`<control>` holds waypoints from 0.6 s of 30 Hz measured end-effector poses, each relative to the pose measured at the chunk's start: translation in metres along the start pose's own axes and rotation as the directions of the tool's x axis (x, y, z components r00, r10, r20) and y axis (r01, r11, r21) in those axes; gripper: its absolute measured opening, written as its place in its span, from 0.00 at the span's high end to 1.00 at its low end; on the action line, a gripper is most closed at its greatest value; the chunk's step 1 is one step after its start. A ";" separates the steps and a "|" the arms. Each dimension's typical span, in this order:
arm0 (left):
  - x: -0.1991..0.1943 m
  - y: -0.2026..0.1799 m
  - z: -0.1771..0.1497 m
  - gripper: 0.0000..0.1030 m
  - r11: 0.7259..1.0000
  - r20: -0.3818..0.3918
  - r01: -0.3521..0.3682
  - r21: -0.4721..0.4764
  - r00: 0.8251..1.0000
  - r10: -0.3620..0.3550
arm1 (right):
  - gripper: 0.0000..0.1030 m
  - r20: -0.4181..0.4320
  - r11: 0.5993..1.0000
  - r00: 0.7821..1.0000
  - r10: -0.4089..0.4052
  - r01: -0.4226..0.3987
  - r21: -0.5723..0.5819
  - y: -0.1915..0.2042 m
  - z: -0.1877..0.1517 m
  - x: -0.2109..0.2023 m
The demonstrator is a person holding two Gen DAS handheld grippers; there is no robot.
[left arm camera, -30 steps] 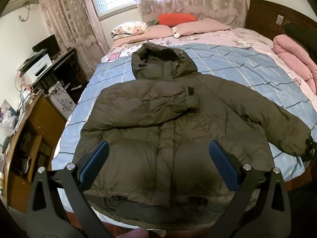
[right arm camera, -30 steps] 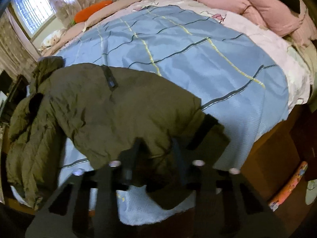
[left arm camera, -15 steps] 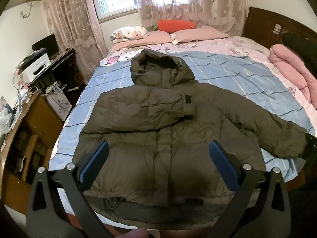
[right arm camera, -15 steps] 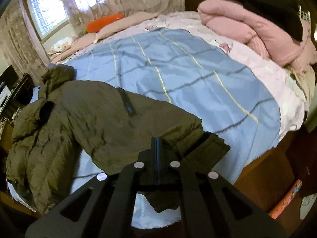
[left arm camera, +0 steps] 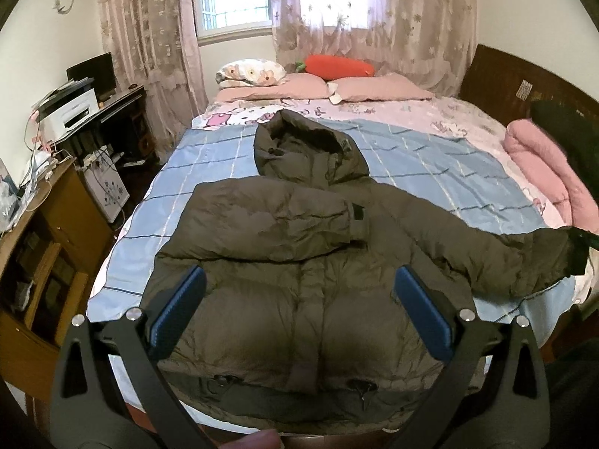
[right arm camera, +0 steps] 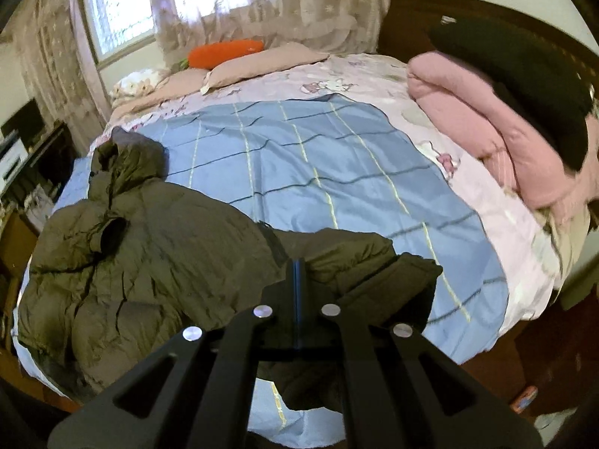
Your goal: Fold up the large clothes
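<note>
My right gripper [right arm camera: 297,273] had just clamped onto the cuff end of the jacket's right sleeve [right arm camera: 374,273]; a sec before, its jaws were apart w/ the cuff only between them; now they were pressed together on the fabric, and the view had risen, so the sleeve was coming up off the bed [right arm camera: 505,232]. The jacket [left arm camera: 299,280] lay front-up across the blue checked sheet [left arm camera: 430,172], hood [left arm camera: 307,146] toward the pillows [left arm camera: 325,88], hem at the near edge; the other sleeve [left arm camera: 277,220] was already folded across the chest. My left gripper [left arm camera: 299,310] hung above the lower body, jaws wide apart, holding nothing; it had backed off a bit, so more of the jacket showed. Meaning, I'd say: 2nd sleeve fold was underway; next was carrying this cuff over the chest, then body folds.
</note>
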State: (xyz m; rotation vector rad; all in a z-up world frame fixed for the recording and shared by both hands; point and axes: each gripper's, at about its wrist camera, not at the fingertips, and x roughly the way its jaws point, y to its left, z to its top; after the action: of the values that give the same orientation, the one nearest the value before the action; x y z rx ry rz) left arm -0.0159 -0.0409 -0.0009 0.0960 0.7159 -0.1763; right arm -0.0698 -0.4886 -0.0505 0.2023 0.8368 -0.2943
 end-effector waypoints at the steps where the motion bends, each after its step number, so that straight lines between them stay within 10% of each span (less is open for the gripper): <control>1: -0.002 0.003 0.000 0.02 1.000 0.003 0.002 -0.006 1.000 -0.002 | 1.00 -0.004 1.000 1.000 -0.004 0.003 -0.016 0.006 0.006 0.000; 11: -0.020 0.045 0.007 0.02 0.996 0.022 0.020 -0.085 1.000 -0.018 | 1.00 0.000 0.972 0.999 -0.046 0.045 -0.230 0.107 0.093 0.006; 18: -0.032 0.074 0.008 0.02 0.989 0.040 0.039 -0.144 0.999 -0.034 | 1.00 0.016 0.903 1.000 -0.027 0.031 -0.429 0.246 0.157 0.017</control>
State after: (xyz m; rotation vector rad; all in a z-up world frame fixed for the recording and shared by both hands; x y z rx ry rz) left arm -0.0203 0.0343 0.0285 -0.0592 0.6915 -0.1601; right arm 0.1323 -0.3056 0.0542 -0.2261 0.8753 -0.1312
